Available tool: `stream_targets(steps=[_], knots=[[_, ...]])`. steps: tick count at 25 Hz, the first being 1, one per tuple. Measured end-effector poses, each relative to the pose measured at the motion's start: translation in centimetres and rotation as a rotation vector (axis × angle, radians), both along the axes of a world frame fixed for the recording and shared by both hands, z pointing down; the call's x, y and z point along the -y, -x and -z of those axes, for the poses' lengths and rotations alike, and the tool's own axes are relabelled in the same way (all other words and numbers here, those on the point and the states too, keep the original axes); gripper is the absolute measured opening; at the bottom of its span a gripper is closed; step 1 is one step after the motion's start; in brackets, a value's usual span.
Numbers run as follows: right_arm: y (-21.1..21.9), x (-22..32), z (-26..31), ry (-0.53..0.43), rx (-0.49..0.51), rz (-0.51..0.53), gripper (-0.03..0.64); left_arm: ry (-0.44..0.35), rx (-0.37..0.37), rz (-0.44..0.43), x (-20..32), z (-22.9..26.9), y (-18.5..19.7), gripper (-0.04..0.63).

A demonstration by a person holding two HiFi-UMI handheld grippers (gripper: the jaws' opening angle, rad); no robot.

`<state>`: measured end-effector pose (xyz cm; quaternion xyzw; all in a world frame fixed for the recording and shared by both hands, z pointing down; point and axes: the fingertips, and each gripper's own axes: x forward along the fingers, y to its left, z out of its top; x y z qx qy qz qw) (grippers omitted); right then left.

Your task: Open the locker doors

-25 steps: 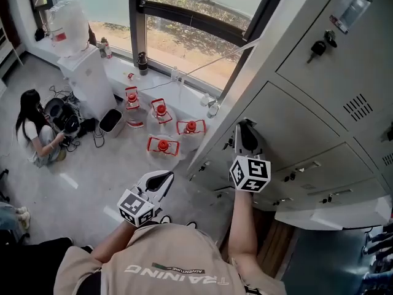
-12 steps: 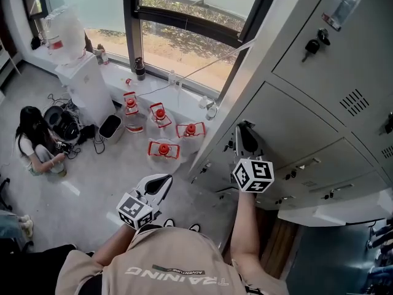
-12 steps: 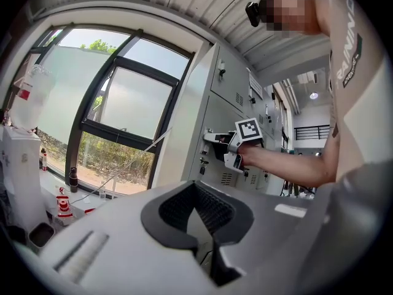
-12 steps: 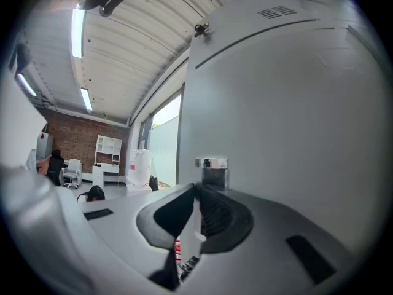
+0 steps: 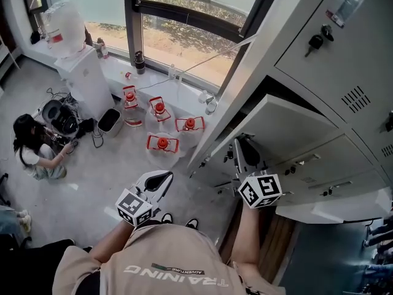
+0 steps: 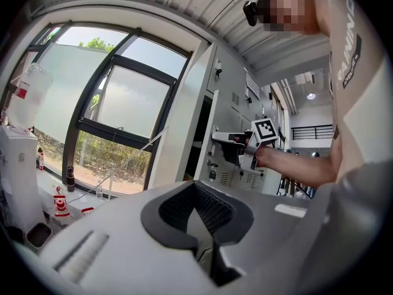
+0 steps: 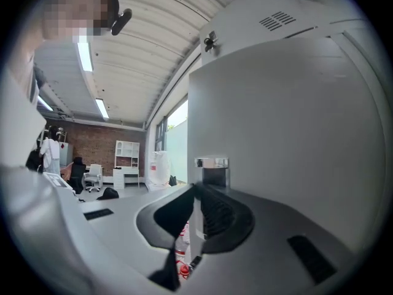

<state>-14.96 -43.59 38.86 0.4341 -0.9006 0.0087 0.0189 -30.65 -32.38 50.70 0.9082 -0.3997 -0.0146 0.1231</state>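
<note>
Two grippers were in view: the right gripper (image 5: 241,146) had its jaws clamped on the free edge of a grey locker door (image 5: 295,125). That door stood swung partly out from the bank of lockers (image 5: 362,48) on the right, with a dark gap above it. The left gripper (image 5: 161,178) hung over the floor (image 5: 92,189) well apart from the lockers, jaws together on nothing, near four red-capped water bottles (image 5: 162,143) below the window (image 5: 184,35).

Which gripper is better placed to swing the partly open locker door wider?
Right. The right gripper is clamped on the edge of the partly open locker door. The left gripper is shut on nothing, out over the floor, away from the lockers.
</note>
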Motion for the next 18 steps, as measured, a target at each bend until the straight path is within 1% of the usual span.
stream_targets(steps=[4, 8, 14, 18], knots=[[-0.5, -4.0, 0.5, -0.025, 0.018, 0.101, 0.028, 0.003, -0.003, -0.041, -0.8, 0.1, -1.2, 0.005], [-1.9, -8.0, 0.4, -0.049, 0.051, 0.196, 0.028, 0.006, -0.003, -0.082, -1.6, -0.3, -2.3, 0.005], [-5.1, -12.6, 0.3, -0.065, 0.117, 0.327, 0.029, -0.002, 0.006, -0.128, -2.5, -0.2, -4.1, 0.005], [-7.4, -15.0, 0.2, -0.070, 0.139, 0.391, 0.029, -0.017, 0.015, -0.139, -3.5, 0.2, -5.7, 0.005]])
